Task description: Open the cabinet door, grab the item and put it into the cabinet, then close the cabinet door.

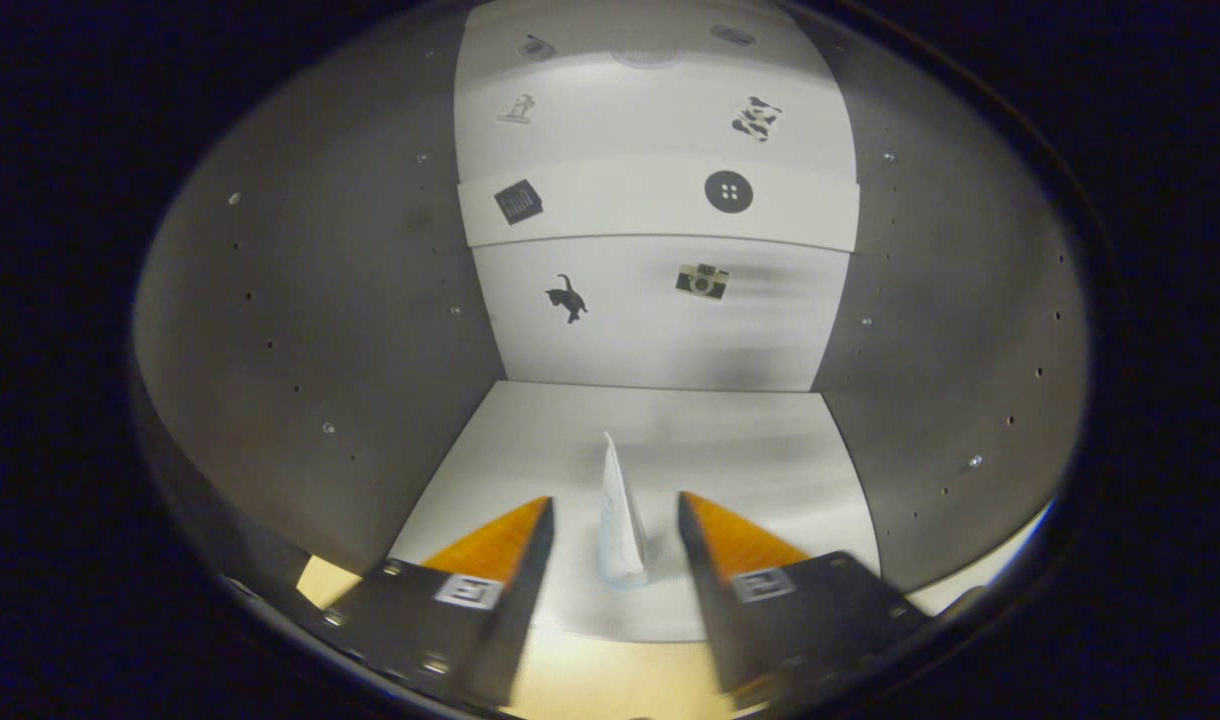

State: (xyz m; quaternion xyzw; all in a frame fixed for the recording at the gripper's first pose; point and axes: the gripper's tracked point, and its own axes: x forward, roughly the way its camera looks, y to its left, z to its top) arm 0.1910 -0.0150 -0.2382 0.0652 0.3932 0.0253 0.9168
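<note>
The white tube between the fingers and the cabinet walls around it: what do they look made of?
Tube: looks like soft plastic, smooth and slightly glossy, tapering to a flat crimped top; it stands on the cabinet floor between the open gripper fingers, untouched. Side walls: probably laminated board, matte grey, with rows of drilled peg holes. Back panel: smooth white board carrying small stickers.

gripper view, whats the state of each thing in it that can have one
gripper: open, fingers either side of the item, not pressing on it
thin white pointed item: standing upright on the cabinet floor, between the fingers
white cabinet floor: bears the item near its front edge
white cabinet with grey side walls: door open, inside in view
white shelf with a button sticker: in place, above the item
</note>
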